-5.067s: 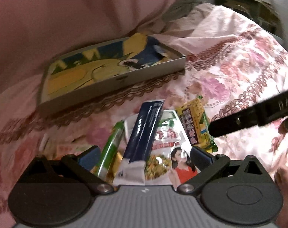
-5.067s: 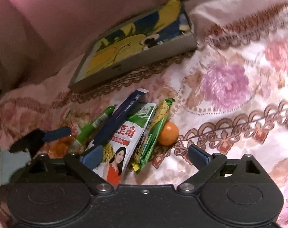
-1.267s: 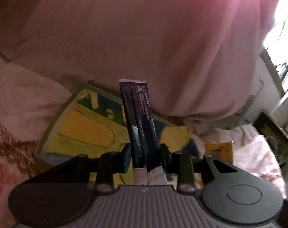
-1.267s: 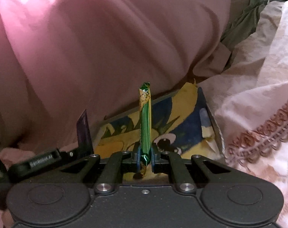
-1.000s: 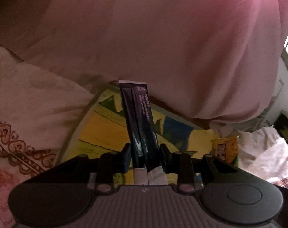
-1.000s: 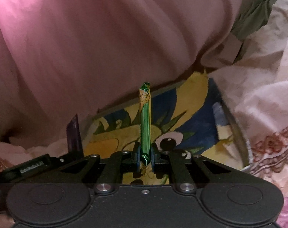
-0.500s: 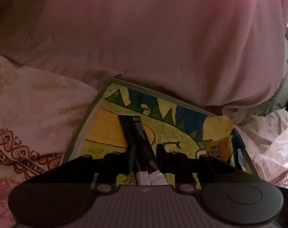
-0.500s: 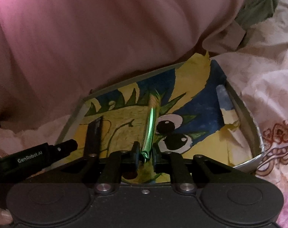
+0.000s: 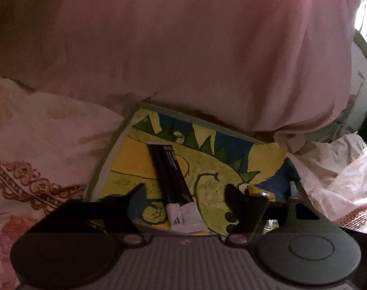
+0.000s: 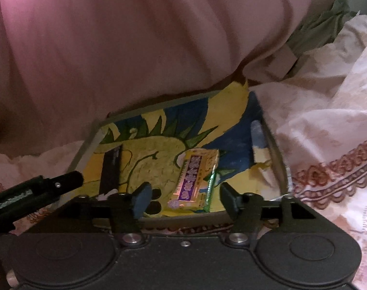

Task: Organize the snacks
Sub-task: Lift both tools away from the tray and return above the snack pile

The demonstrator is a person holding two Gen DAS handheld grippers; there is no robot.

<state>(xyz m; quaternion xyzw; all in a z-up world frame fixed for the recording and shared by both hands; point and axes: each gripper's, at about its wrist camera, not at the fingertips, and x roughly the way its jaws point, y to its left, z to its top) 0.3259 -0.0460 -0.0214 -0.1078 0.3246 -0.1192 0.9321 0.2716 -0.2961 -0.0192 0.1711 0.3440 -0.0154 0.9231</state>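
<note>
The step in hand appears to be the release of two snacks into the shallow box (image 10: 277, 154) with the painted yellow, green and blue lining, which lies on the floral bedspread (image 10: 333, 145) under a pink quilt (image 10: 135, 36). For this to be done well, both tools are best drawn straight back and up, so that the fingertips are kept clear of the packets and nothing is dragged over the low rim. The left gripper (image 9: 183, 191) is seen spread wide; the dark sachet (image 9: 170, 171) lies flat on the lining between its fingers and appears untouched by either, its white end nearest the camera. The right gripper (image 10: 183, 193) is likewise opened wide and holds nothing; the yellow snack bar (image 10: 195, 181) with purple lettering rests on the box floor between its fingers, seemingly free of both. The two packets are placed well apart, sachet toward the left side of the box, bar toward the right.
</note>
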